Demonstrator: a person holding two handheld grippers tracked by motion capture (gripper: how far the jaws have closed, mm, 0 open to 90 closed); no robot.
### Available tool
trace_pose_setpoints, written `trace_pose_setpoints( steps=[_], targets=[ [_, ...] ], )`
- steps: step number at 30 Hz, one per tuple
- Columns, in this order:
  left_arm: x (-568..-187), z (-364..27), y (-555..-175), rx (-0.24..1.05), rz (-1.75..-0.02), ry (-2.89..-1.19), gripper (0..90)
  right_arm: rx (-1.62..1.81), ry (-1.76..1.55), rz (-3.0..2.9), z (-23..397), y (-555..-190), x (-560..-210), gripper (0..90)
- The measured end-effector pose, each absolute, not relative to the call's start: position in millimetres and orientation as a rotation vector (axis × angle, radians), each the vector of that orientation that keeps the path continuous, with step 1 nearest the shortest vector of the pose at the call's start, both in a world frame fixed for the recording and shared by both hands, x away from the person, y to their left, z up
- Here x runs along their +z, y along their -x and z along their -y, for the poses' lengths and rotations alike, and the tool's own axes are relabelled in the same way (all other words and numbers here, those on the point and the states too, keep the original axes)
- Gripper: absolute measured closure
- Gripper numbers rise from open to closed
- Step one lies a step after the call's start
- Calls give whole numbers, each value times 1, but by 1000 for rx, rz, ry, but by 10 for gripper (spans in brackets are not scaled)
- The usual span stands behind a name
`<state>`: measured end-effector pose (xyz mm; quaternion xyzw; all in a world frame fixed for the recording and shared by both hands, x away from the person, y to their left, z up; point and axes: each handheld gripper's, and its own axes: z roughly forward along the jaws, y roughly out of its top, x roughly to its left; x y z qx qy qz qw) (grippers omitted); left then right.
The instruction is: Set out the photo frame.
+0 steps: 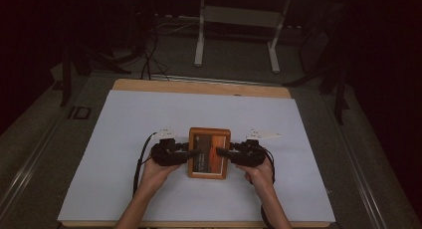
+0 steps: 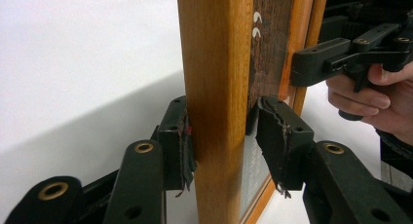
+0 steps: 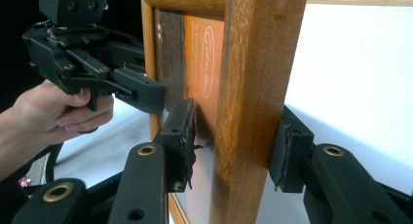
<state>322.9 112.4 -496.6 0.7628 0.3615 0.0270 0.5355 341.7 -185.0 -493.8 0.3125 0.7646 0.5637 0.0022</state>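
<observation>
White sheet [image 1: 124, 139] being worked on in a dim room: a wooden picture frame [image 1: 209, 153] is being gripped at mid-table by its two side rails.

Nearest, in the left gripper view, the left gripper [image 2: 221, 136] is being set astride one rail, one pad [image 2: 181, 136] lying on the wood, the other just beside the glass; whether it is being squeezed cannot be told. In the right gripper view the right gripper [image 3: 234, 146] is being clamped across the opposite rail, with the orange print [image 3: 204, 53] being shown up close. The frame is being judged stiff, moderately heavy, with slick varnish and breakable glass, so the wooden rails are being favoured as the holds. Farther off, the high view is giving the table's bare edge [image 1: 199, 86] and a desk stand [image 1: 200, 35].
</observation>
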Motion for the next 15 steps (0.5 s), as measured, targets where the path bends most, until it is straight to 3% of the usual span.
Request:
trace_pose_setpoints(
  steps=[4,12,14,15],
  targets=[
    [-496,-111,-321,62,-853,-1831,580,1753,-972,-2409,186,-342,-493,542],
    [-496,-112,-320,61,-852,-1848,596,1729,-962,-2422,184,-343,-490,551],
    [-496,-112,-320,54,-855,-1850,557,1716,-958,-2425,184,-343,-490,539],
    [-496,-112,-320,50,-859,-1846,519,1697,-959,-2431,184,-342,-489,492]
  ],
)
